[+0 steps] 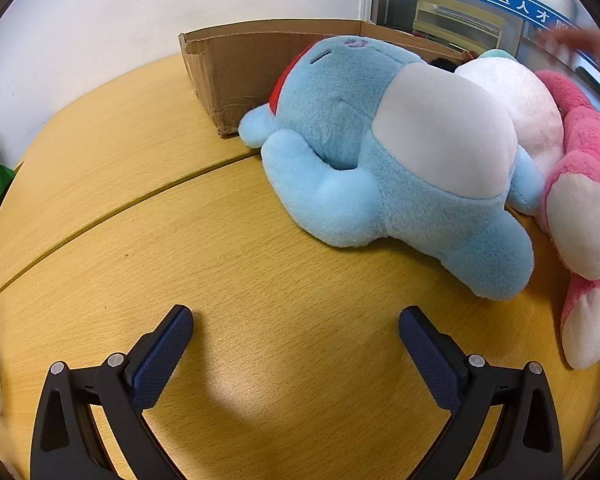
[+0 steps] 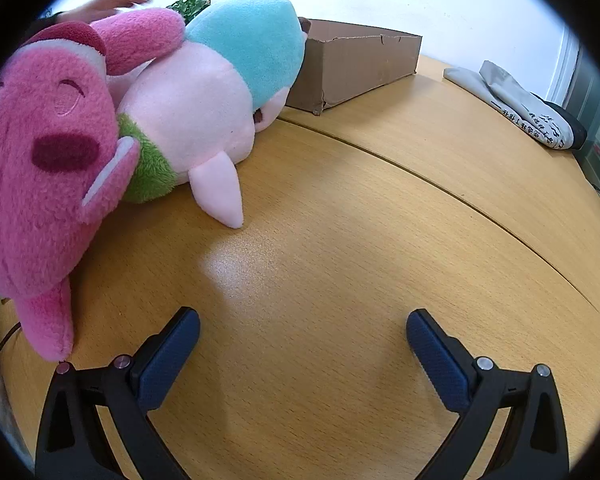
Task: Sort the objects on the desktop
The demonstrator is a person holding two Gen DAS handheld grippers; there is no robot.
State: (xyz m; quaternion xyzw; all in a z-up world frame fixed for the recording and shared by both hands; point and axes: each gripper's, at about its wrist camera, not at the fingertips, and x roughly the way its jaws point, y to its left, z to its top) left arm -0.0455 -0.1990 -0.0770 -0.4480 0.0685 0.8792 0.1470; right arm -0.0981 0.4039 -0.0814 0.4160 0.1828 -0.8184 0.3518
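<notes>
A blue plush toy [image 1: 384,168] with a white belly lies on the wooden table, ahead and right of my left gripper [image 1: 296,328], which is open and empty. Behind it lie a pale pink plush [image 1: 516,96] and a hot pink plush [image 1: 584,208]. In the right wrist view the hot pink plush [image 2: 48,168] lies at the left and the pale pink plush with a teal cap [image 2: 204,96] beside it. My right gripper [image 2: 303,330] is open and empty over bare table. A cardboard box [image 1: 236,68] stands behind the toys; it also shows in the right wrist view [image 2: 356,60].
A person's hand [image 2: 104,2] reaches over the plush toys at the back. A folded grey cloth bag [image 2: 520,100] lies at the table's far right. A potted plant [image 2: 190,4] stands behind the toys. A seam [image 1: 112,208] crosses the table.
</notes>
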